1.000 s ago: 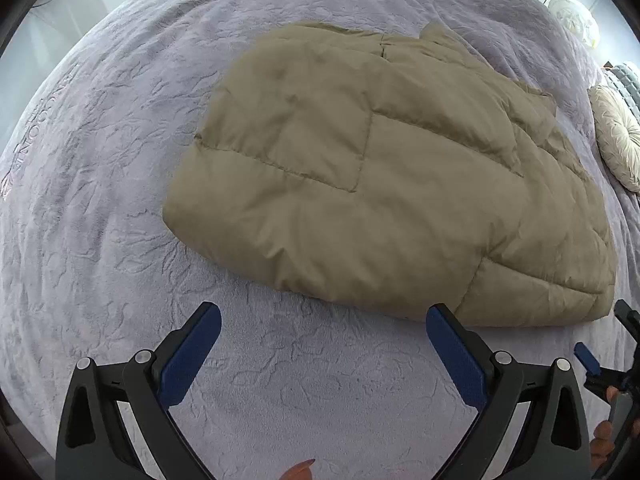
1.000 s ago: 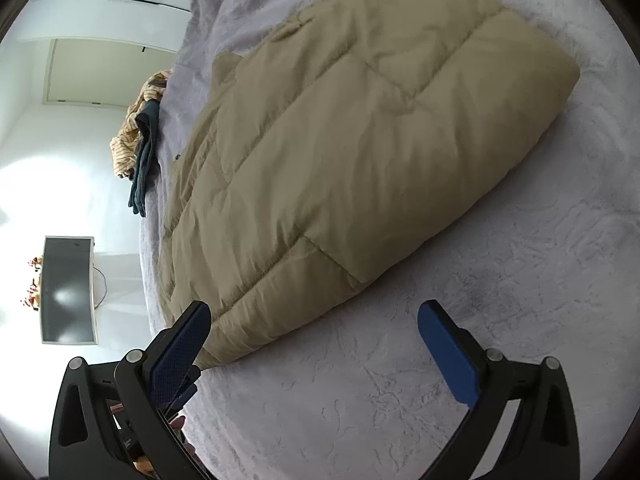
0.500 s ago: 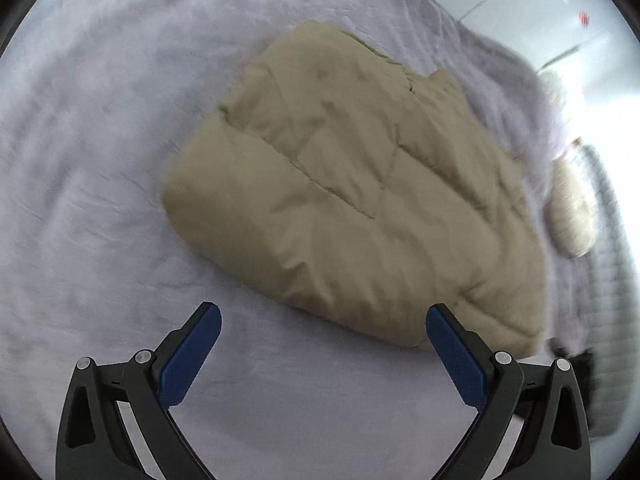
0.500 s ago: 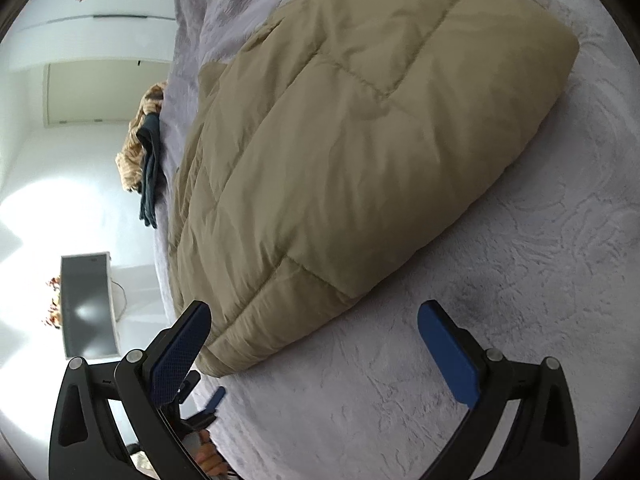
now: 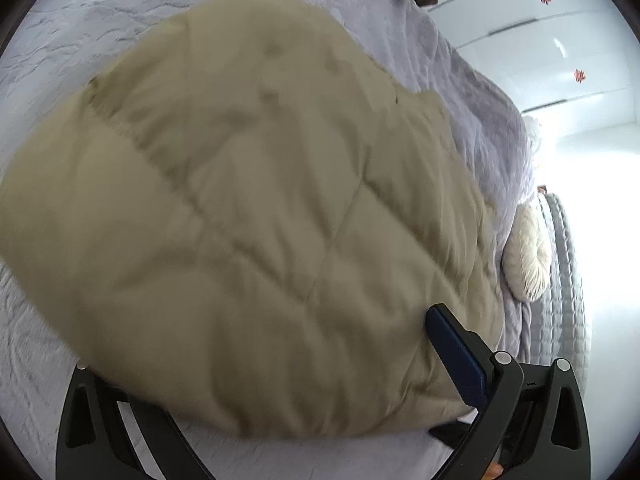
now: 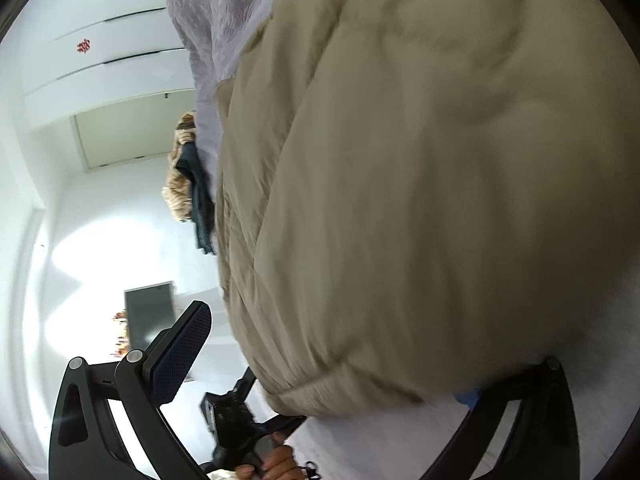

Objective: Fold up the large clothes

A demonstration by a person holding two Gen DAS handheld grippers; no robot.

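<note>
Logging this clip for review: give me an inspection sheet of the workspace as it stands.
Surface: lavender textured bedspread.
Job's things: tan quilted jacket, folded into a thick bundle, blurred.
Clutter: cream round cushion; dark and patterned clothes at the bed edge.
Grippers: left gripper and right gripper open, jaws straddling the jacket's near edge; one finger of each hidden.
Cables: nothing seen.
Surroundings: white wardrobe; dark screen on the wall.
</note>
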